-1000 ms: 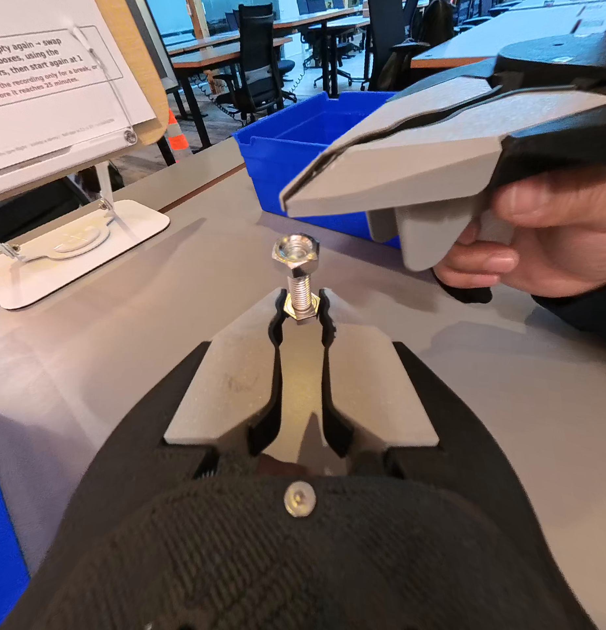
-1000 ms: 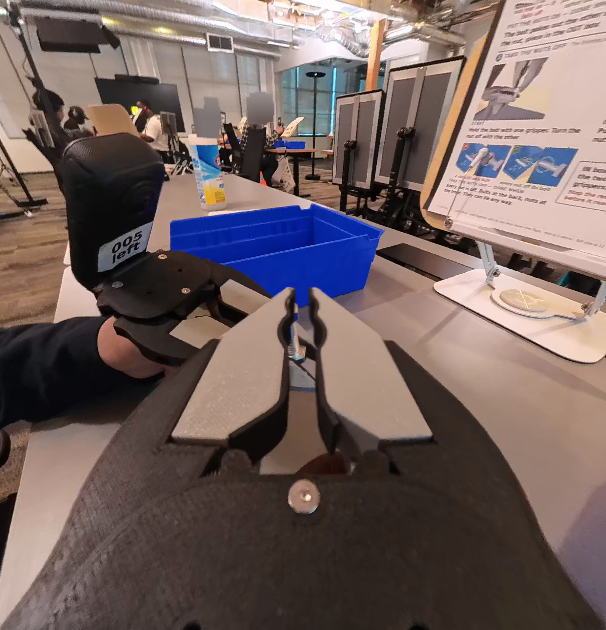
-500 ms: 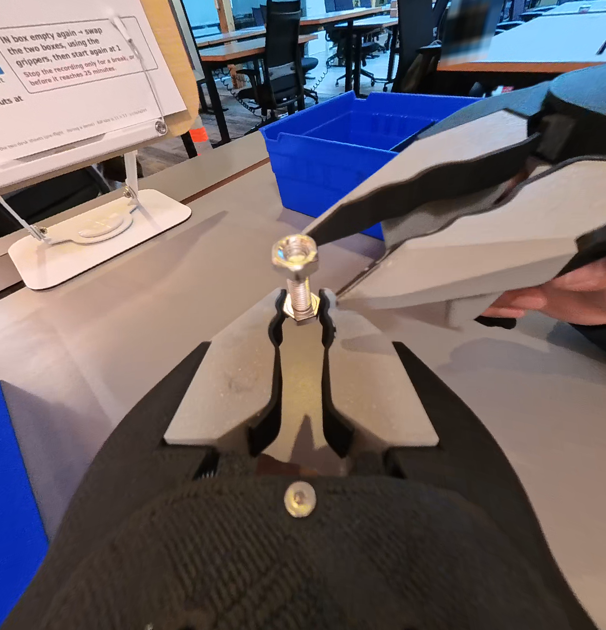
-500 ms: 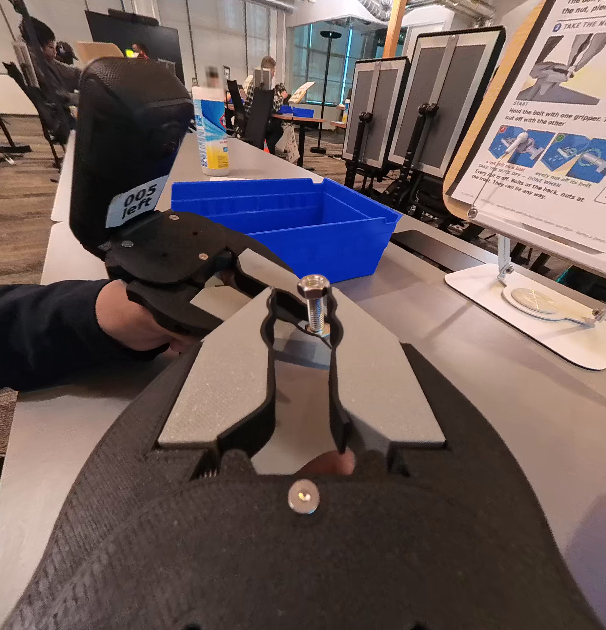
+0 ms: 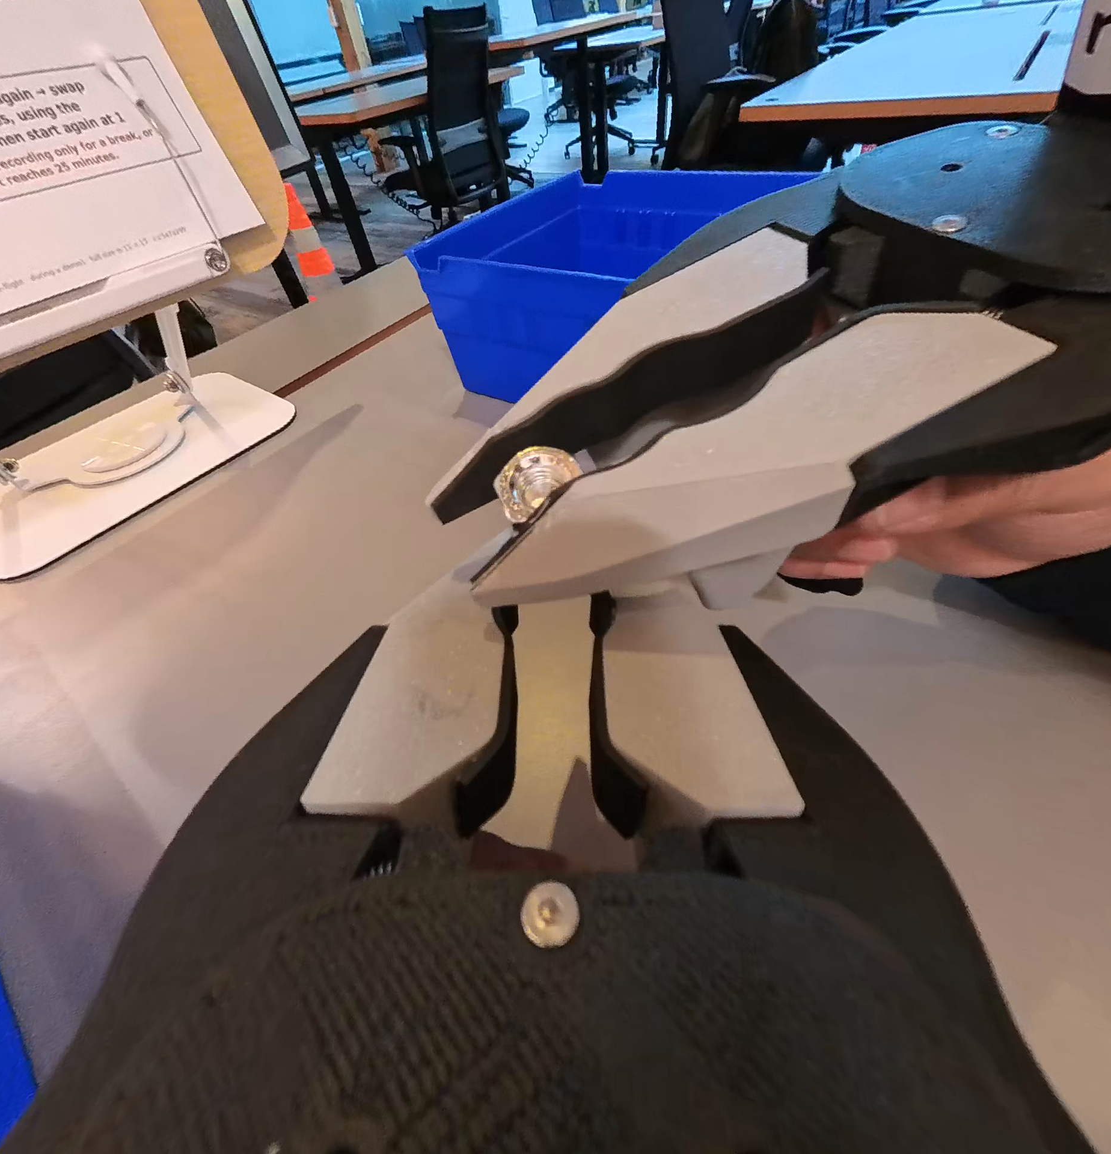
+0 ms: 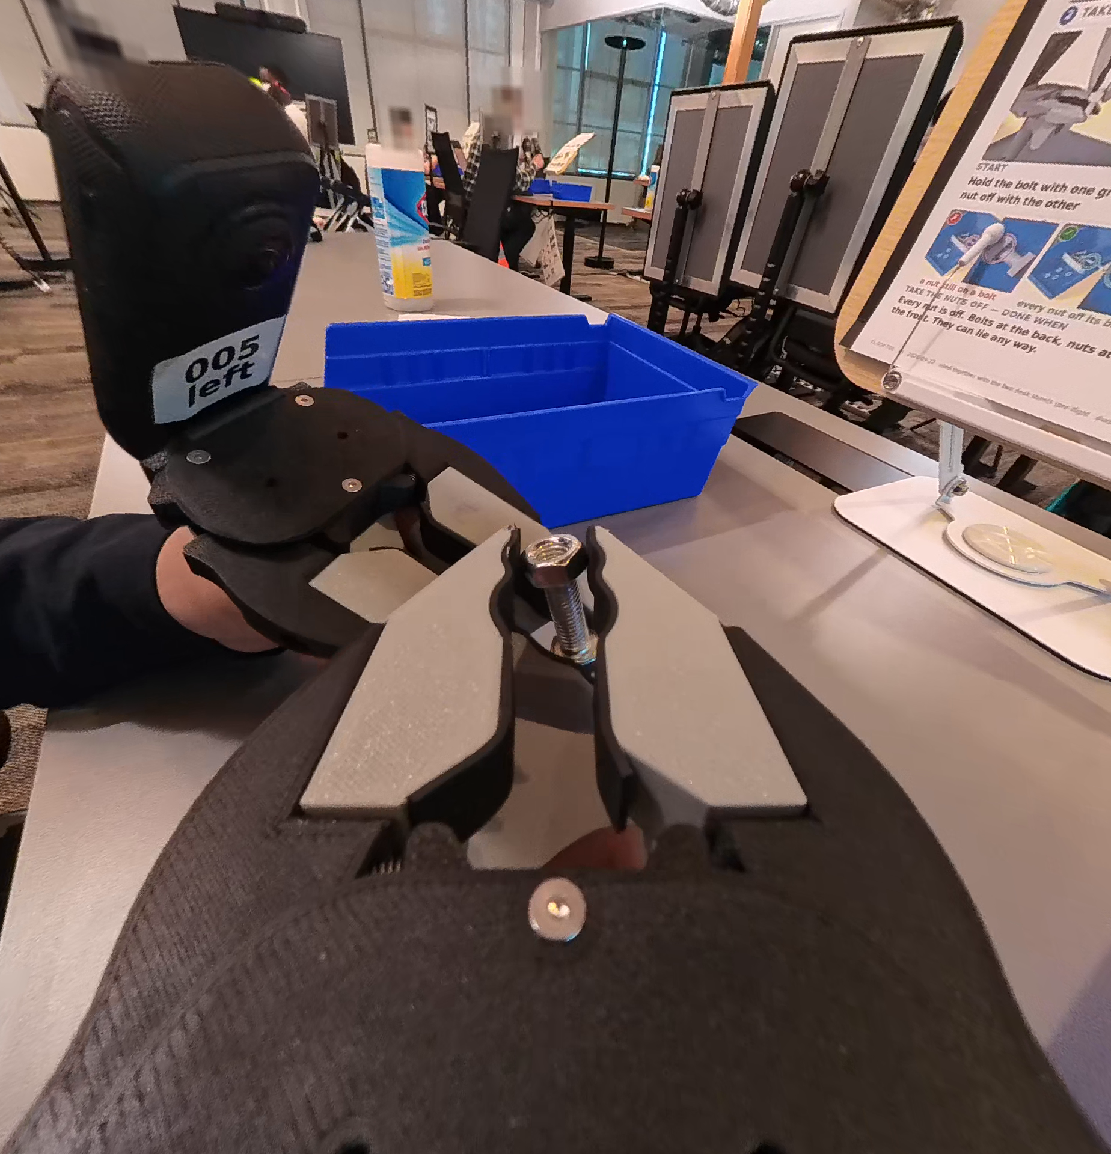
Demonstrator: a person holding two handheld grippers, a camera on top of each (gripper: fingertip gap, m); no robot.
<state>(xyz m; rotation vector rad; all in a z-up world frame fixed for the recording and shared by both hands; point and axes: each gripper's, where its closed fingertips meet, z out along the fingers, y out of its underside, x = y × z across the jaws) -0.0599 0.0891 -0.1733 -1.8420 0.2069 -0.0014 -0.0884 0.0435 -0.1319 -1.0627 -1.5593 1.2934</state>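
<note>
Where the grey surface meets its left edge, a dark-sleeved hand holds the left hand-held gripper, whose fingers are pinched on the lower end of a threaded bolt standing nearly upright. At the bolt's top sits a hex nut, between the fingertips of the right hand-held gripper; the fingers close on the nut's flats, seen end-on in the left wrist view. Behind the two stands a blue bin with an inner divider, and a white cleaner bottle is farther back. To the right, an instruction board leans on a white stand.
</note>
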